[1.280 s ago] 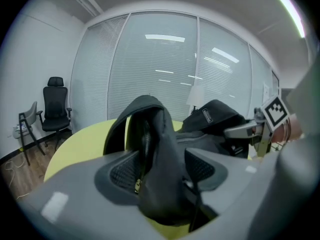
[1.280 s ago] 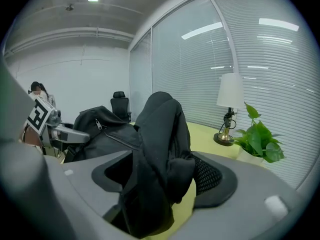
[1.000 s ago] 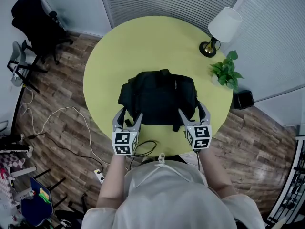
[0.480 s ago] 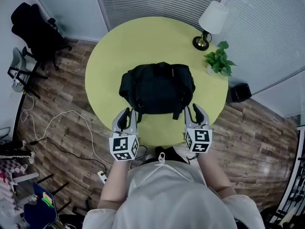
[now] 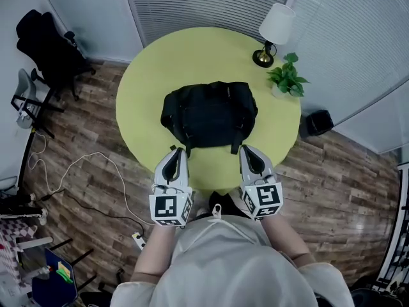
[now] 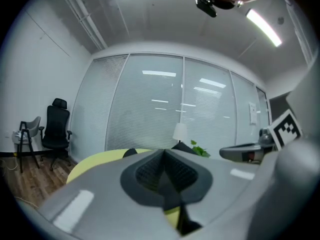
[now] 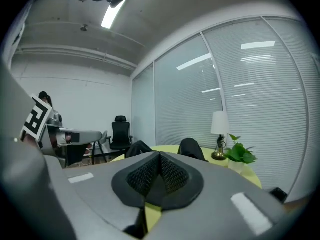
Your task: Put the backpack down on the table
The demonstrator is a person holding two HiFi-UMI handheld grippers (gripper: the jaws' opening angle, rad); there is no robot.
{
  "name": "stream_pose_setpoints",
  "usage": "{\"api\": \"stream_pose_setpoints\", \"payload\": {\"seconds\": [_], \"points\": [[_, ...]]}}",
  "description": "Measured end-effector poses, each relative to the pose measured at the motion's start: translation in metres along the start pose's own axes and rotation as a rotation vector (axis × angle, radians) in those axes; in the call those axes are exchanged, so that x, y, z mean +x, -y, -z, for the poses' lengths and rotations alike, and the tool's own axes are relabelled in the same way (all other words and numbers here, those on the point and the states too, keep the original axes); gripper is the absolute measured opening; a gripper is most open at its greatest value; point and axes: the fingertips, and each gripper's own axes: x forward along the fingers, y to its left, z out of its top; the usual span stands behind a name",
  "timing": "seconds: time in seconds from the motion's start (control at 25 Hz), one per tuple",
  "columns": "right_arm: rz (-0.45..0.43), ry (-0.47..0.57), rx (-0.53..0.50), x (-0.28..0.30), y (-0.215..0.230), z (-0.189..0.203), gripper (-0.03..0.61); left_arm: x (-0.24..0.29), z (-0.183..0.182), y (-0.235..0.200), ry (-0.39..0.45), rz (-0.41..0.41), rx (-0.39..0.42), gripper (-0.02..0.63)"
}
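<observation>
My left tongs are clenched. In the left gripper view the ribbed black pads meet along one seam, with nothing caught between them. My right tongs are clenched the same way, pads shut on each other and empty. Both pairs point nearly level, away from me, side by side and well apart. Each marker cube sits just in front of my chest.

From the head view the two tips show over the near rim of the table, just short of the backpack and apart from it. The backpack is black and lies flat on the round yellow-green top, about midway across and a little toward my side. Two straps trail from it toward my tongs. In both gripper views its dark humps rise just beyond the shut pads.

At the far right of the table a lamp with a white shade stands on a brass foot. A small green plant sits just beside it, nearer me. Behind them runs a glass wall with closed blinds.

A black office chair stands on the wood floor to the left of the table, near a second folded chair. A pale cable loops over the boards. A small black bin sits on the floor to the right of the table.
</observation>
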Motion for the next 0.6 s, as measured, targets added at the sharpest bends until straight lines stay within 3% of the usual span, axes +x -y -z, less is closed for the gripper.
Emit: {"api": "stream_pose_setpoints", "payload": {"seconds": [0.2,0.6], "points": [[-0.034,0.042,-0.019,-0.010,-0.019,-0.016,-0.002,-0.012,-0.011,0.020,0.036,0.075,0.018,0.006],[-0.065,0.031,-0.029,-0.014,-0.026,-0.019,-0.003,-0.012,-0.016,0.027,0.036,0.086,0.053,0.006]]}}
